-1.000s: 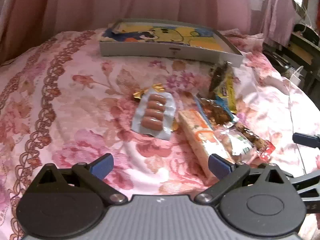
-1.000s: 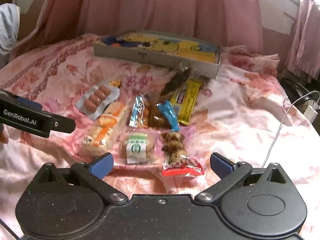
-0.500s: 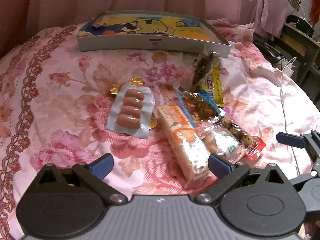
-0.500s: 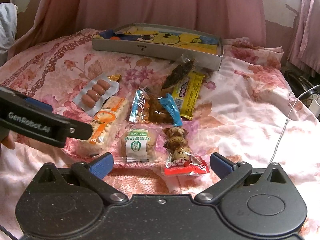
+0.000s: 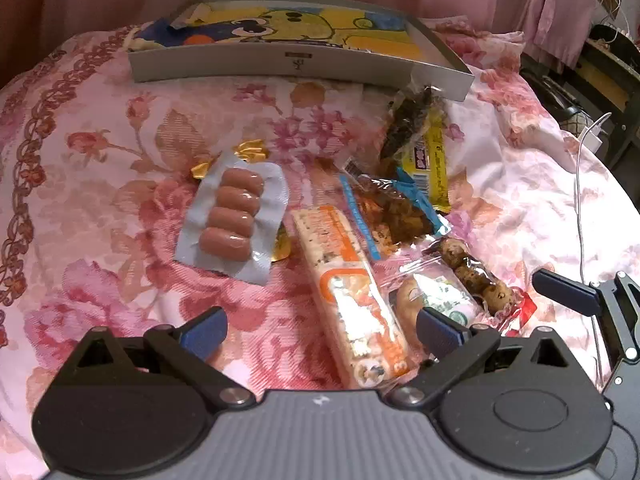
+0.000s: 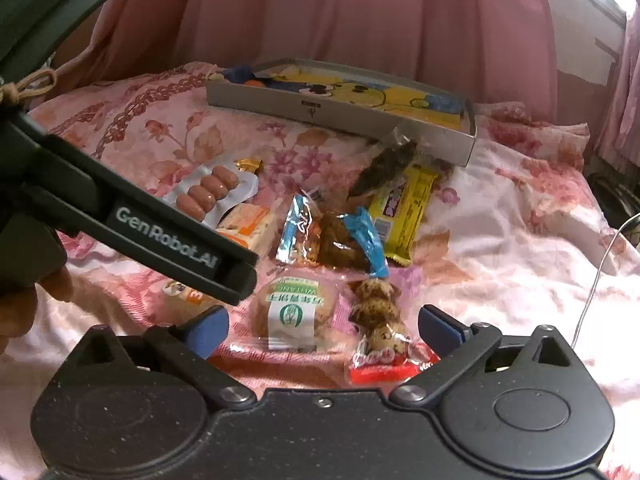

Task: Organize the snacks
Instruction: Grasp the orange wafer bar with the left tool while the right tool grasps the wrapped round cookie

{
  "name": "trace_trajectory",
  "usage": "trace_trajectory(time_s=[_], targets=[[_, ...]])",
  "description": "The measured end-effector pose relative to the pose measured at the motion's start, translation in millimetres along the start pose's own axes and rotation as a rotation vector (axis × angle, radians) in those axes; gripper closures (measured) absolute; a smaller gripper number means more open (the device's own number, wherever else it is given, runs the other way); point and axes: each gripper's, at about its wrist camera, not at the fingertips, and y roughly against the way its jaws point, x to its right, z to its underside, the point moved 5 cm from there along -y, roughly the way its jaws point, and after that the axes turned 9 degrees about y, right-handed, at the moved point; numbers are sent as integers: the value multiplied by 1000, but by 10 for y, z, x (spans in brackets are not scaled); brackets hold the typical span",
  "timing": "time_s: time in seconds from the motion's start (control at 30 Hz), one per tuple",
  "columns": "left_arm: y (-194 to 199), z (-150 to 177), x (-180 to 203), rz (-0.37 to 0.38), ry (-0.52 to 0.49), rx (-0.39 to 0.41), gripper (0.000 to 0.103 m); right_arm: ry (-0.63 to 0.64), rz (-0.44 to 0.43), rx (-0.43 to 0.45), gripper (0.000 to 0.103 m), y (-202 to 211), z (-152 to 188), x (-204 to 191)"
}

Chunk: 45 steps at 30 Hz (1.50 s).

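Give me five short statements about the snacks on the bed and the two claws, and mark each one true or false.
1. The left claw grips the sausage pack. False: it is open, holding nothing.
2. The grey tray holds no snack packets. True.
3. The long orange-and-white bar lies between the left claw's fingertips. True.
4. The right claw is shut on the round cake packet. False: it is open, with the packet on the floral bedspread.
5. The yellow bar lies near the tray's right corner. True.
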Motion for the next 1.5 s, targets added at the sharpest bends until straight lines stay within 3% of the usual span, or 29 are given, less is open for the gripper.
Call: trace_trajectory(time_s=[0.43,0.57,0.63,0.8,0.9,1.13,1.23,1.5], targets=[[-184,-67,74,23,62,-53,26,22,-30,-10,20,-136,40,-98],[-222,-102,50,12,84,-66,44,31,-28,-6,23,-176,30,-117],[-228,-100,36,6,84,-74,45,34,-30,-6,26,-201,28,-131],[-201,-67,25,26,83,-81,61,49,-30,-1,29,-265,20,-164],[-183,-62,4,27,90,-82,63,42,-39,-5,35,-293,22,-159],[-106,-25,-64,27,113,-80,68,47,-38,-25,37,-280,13,-155],[-44,20,-77,38,113,-83,68,86,-23,-33,55,-235,6,-205],[120,158,-116,85,110,-114,68,171,39,-38,55,-128,50,-272]])
